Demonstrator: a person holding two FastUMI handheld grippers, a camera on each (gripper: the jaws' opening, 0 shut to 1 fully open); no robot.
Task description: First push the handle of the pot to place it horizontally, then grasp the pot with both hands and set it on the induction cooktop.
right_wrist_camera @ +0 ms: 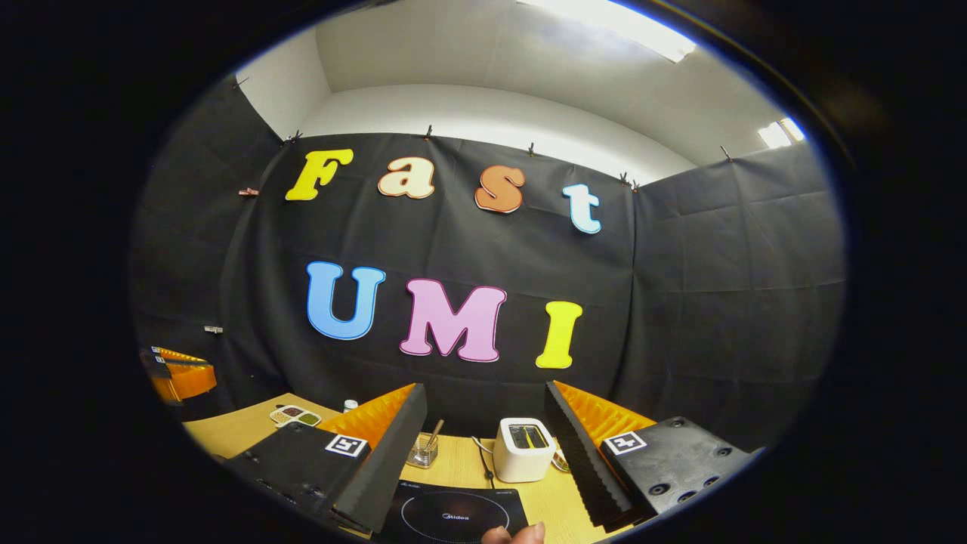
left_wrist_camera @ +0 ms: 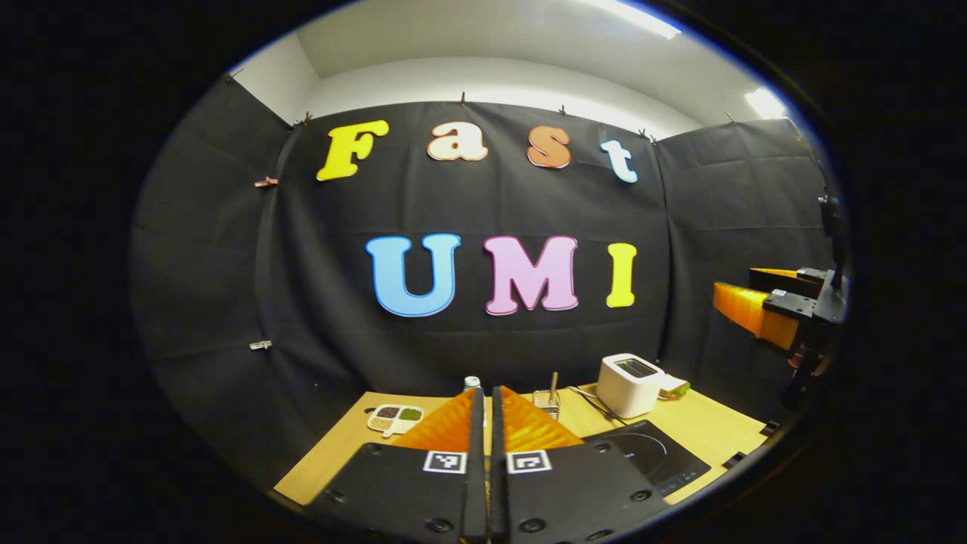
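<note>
Clearly nothing has begun yet. From where I stand, the left gripper [left_wrist_camera: 487,408] is held up over the near edge of the table [left_wrist_camera: 355,438] with its two fingers pressed flat together, holding nothing. The right gripper [right_wrist_camera: 483,412] is raised too, its fingers spread wide apart and empty, framing the toaster [right_wrist_camera: 521,449] at the back. Below and between them lies the induction cooktop [right_wrist_camera: 453,517], bare on top, with a fingertip [right_wrist_camera: 514,535] poking in at its near edge. Beyond sit a small glass with a stick [right_wrist_camera: 424,452] and a divided dish [left_wrist_camera: 394,415]. I cannot see the pot anywhere, so the handle push and the two-handed lift both remain.
</note>
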